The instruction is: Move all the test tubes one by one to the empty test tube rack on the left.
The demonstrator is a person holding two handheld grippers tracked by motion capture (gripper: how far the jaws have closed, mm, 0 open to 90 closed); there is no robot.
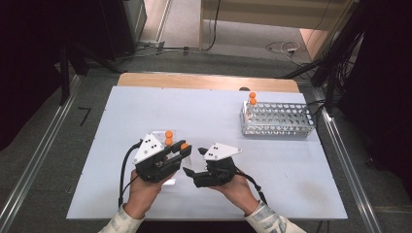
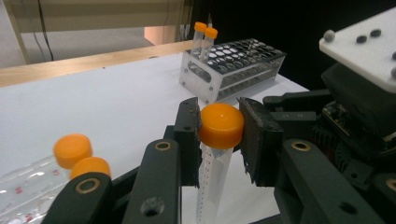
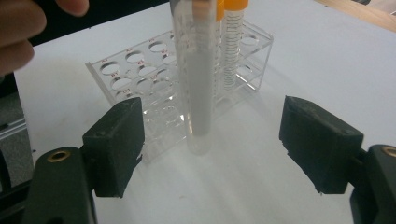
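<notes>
Gripping the orange-capped tube (image 2: 218,135) upright in my left gripper (image 1: 176,150), I hold it just beside my right gripper (image 1: 193,162), whose jaws gape, empty.

Both black hand-held grippers, the left hand-held gripper (image 1: 182,151) and the right hand-held gripper (image 1: 193,160), are wearing pale three-cornered plates dotted with dark markers on top. Black cables are trailing behind them. The person is wearing light patterned sleeves (image 1: 268,221).
</notes>
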